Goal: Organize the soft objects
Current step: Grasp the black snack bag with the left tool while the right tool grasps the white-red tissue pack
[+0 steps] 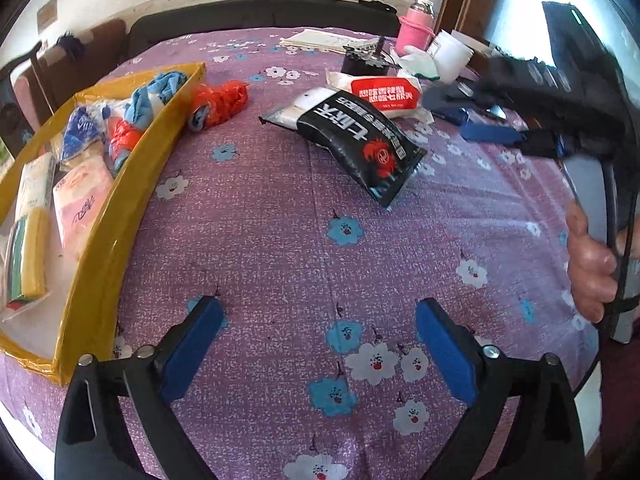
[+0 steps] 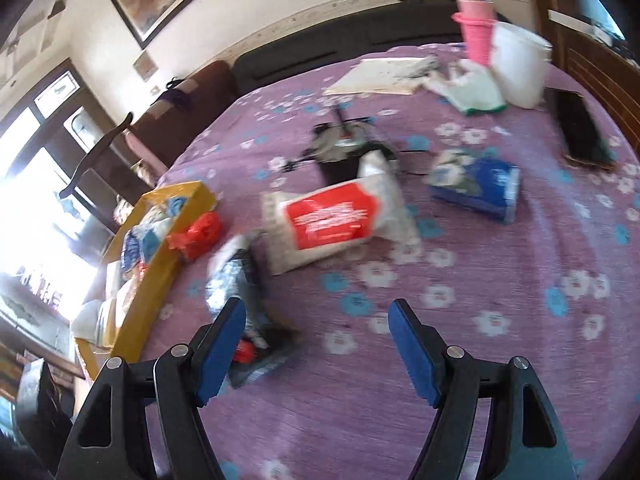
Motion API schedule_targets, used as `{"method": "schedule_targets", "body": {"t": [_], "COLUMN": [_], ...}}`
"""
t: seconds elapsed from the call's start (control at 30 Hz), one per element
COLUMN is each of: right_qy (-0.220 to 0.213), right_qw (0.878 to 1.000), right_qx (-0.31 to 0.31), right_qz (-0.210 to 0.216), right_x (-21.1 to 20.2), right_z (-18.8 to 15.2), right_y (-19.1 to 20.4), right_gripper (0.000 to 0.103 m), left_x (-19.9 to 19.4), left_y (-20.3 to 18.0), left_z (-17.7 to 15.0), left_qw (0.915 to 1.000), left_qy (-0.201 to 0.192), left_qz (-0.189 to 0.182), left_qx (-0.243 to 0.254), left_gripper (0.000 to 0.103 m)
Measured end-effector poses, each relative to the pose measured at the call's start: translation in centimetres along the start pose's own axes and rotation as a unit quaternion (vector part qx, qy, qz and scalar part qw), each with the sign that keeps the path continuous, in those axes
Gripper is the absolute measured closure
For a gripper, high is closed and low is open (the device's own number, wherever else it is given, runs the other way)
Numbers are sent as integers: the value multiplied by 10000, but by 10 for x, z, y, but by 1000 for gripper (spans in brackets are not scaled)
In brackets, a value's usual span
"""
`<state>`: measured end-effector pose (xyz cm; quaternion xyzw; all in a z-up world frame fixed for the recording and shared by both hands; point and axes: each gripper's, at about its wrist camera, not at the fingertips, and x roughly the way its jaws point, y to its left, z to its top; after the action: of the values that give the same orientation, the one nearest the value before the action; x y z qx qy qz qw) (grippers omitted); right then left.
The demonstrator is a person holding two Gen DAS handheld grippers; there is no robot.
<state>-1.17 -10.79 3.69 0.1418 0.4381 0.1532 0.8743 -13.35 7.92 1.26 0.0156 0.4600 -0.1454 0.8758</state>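
My left fingers (image 1: 320, 354) spread wide, empty, over the purple flowered bench (image 1: 260, 240); my right fingers (image 2: 318, 344) likewise apart, holding nothing. Ahead of left fingers: black snack pouch (image 1: 360, 140), red-and-white packet (image 1: 384, 94) beyond it, orange crumpled bag (image 1: 218, 100) touching the yellow tray (image 1: 120, 216), which sits forward-left holding tissue packs and cloths. Far beyond right fingers: blue tissue pack (image 2: 480, 188), pink bottle (image 2: 476, 28), white tub (image 2: 518, 64); dark sofa against wall.

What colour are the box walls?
Yellow box; clearest in the left wrist view.
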Motion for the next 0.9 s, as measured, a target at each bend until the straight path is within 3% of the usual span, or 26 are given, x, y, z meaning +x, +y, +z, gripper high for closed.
{"method": "schedule_targets", "body": {"t": [0.13,0.2,0.3,0.43,0.53,0.6,0.7,0.8,0.9], "right_qy": [-312,-527,-678,-162,312,864,1237,1040,453], "right_qw": [9985,9958,9921,9933,9968,9935,9864,9913,9962], "right_qx": [81,171,545,1000,696,528,143,-302,-703], "right_qz": [-439,-732,-907,-554,-237,515,1070,751,-237], "right_x": [3,4,10,43,56,57,43,18,2], "right_z": [13,26,49,66,54,37,16,9,17], "right_y": [3,-5,-21,-35,-23,-10,9,17,17], "right_gripper": [25,25,25,27,49,60,59,57,40], "left_x": [4,2,2,1,1,0,0,1,0], "left_y": [-14,-15,-13,-12,-13,-13,-13,-13,-13], "left_z": [-9,-14,-13,-13,-14,-14,-14,-13,-13], "left_qw": [9986,9981,9981,9981,9980,9980,9980,9980,9979], "left_qy": [-135,-387,-396,-402,-408,-404,-410,-411,-416], "left_qz": [381,401,401,402,402,410,413,419,423], "left_qx": [334,277,254,254,255,255,258,254,248], "left_gripper": [0,0,0,0,0,0,0,0,0]}}
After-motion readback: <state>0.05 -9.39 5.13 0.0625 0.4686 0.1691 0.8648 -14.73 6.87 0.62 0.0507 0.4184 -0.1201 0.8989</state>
